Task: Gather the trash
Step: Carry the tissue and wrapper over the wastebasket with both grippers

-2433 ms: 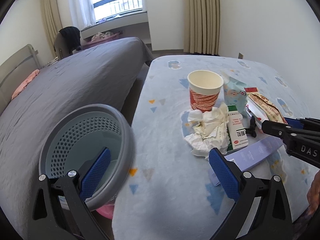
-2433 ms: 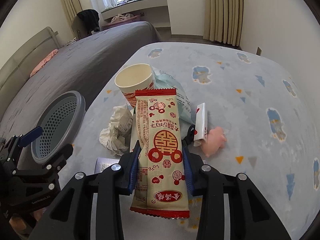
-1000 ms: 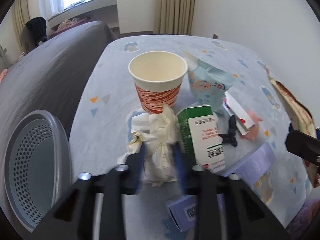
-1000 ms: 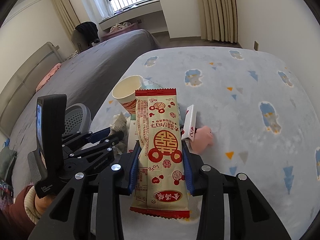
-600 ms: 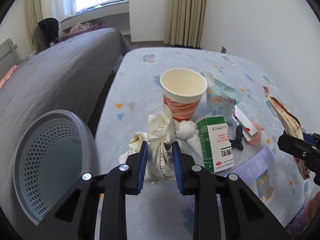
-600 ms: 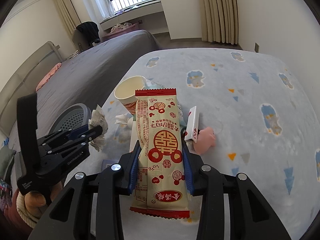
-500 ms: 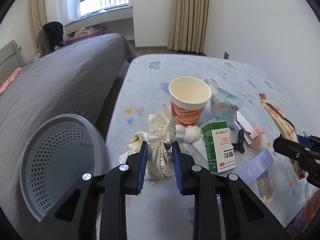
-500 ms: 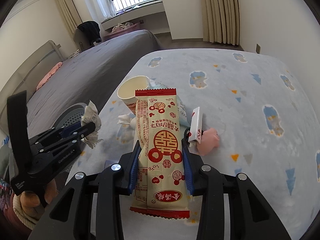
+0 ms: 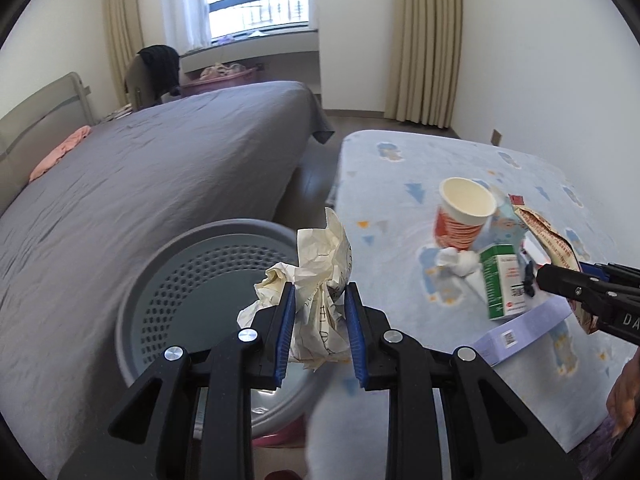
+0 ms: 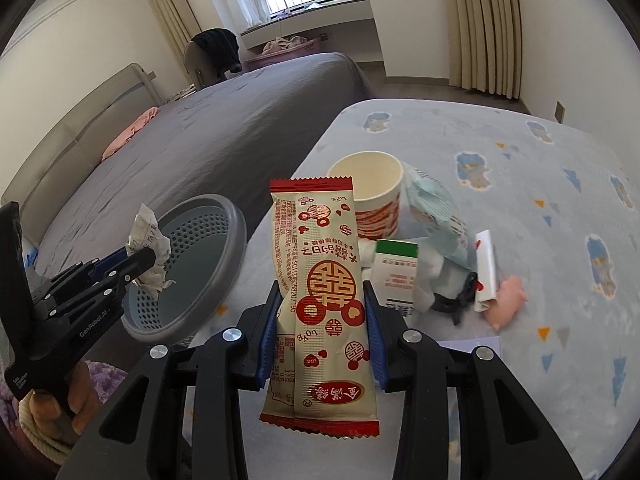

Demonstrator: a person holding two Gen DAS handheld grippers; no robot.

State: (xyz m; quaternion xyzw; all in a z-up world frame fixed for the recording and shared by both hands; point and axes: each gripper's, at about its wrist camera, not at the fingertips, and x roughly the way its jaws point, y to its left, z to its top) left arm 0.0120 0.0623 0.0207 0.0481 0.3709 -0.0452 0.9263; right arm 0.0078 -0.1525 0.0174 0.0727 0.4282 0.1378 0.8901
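My left gripper (image 9: 320, 292) is shut on a crumpled white paper wad (image 9: 320, 272), held over the right rim of the grey perforated basket (image 9: 192, 280). From the right wrist view the same wad (image 10: 150, 252) hangs in the left gripper (image 10: 140, 262) above the basket (image 10: 196, 264). My right gripper (image 10: 322, 300) is shut on a cream and red snack wrapper (image 10: 320, 292), upright above the table's front edge. A paper cup (image 10: 370, 196), a green and white box (image 10: 396, 276) and a pale blue packet (image 10: 436, 216) lie on the table.
The table wears a light blue patterned cloth (image 10: 520, 168). A pink toy (image 10: 506, 300), a white card (image 10: 486, 264), a black clip (image 10: 456, 300) and a lilac box (image 9: 520, 328) lie near the front. A grey bed (image 9: 160, 168) stands left of the basket.
My left gripper has lifted the paper wad off the table and carried it left, over the basket. The right gripper drifted left a little, still gripping the wrapper.
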